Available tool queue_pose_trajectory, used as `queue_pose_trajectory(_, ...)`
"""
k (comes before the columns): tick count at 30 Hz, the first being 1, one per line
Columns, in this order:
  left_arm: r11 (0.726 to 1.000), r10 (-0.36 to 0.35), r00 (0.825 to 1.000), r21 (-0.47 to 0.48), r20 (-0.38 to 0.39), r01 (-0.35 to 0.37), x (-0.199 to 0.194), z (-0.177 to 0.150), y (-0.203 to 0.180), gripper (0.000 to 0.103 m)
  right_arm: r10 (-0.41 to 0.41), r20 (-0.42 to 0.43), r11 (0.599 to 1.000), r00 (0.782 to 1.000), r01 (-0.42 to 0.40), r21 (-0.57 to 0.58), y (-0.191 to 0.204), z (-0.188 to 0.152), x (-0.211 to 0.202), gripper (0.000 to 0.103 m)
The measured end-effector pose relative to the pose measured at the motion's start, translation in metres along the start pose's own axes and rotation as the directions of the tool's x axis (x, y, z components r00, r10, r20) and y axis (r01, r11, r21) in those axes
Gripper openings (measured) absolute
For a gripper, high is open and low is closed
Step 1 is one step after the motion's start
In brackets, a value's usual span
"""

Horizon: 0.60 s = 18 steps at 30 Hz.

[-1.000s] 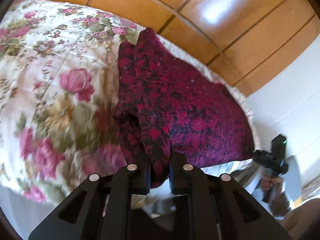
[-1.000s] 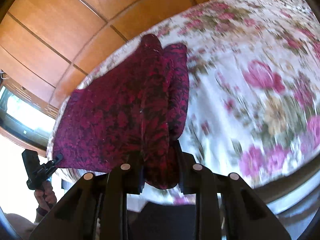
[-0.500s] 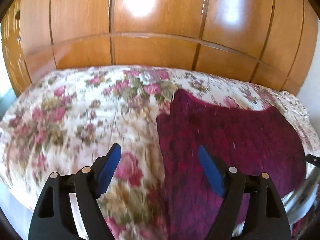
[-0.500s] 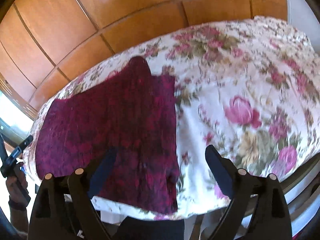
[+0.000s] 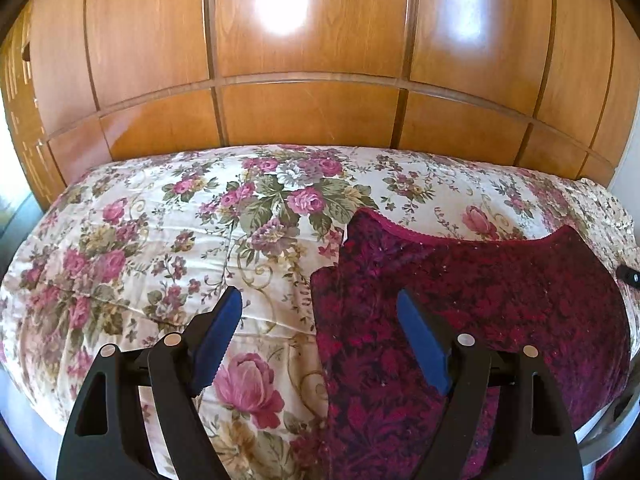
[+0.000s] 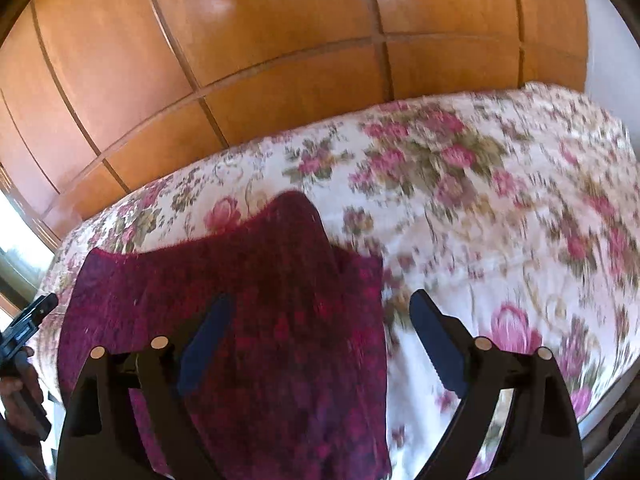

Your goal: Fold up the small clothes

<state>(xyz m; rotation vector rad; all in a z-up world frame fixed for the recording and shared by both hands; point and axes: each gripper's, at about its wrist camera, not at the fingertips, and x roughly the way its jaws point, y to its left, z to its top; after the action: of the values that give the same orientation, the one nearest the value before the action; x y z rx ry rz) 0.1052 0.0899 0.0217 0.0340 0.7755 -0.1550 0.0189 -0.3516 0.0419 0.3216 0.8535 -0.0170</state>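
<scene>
Both grippers have let go of the dark red garment (image 5: 480, 312), which before hung pinched between their fingers. Now it lies flat on the floral bedspread (image 5: 160, 240). The left gripper (image 5: 320, 340) stands wide and empty; the right gripper (image 6: 320, 340) is wide too, its jaws closing slightly on nothing.

blurred: floral bedspread (image 6: 500, 208), right view | cut off: garment (image 6: 260, 340) near edge

You have nothing to read here: no lettering, label, brand mark or number shows in either wrist view. The only pattern is printed flowers, not text.
</scene>
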Motion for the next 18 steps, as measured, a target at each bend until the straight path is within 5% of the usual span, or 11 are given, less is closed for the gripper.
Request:
queue_pose_trajectory(9, 0.999, -0.031, 0.998, 0.01, -0.047, 0.031, 0.02, 0.006, 0.001, 0.068, -0.031, -0.037, 0.999, 0.999, 0.03, -0.04, 0.004, 0.036, 0.046, 0.083)
queue_pose_trajectory(13, 0.999, -0.044, 0.998, 0.017, -0.055, 0.045, 0.027, 0.006, -0.003, 0.067, -0.039, -0.098, 0.998, 0.994, 0.034, -0.047, 0.002, 0.038, 0.07, 0.066)
queue_pose_trajectory(18, 0.997, -0.055, 0.995, 0.041, -0.079, 0.058, 0.039, 0.005, -0.008, 0.051, -0.049, -0.128, 0.995, 0.991, 0.038, -0.089, 0.008, 0.034, 0.082, 0.041)
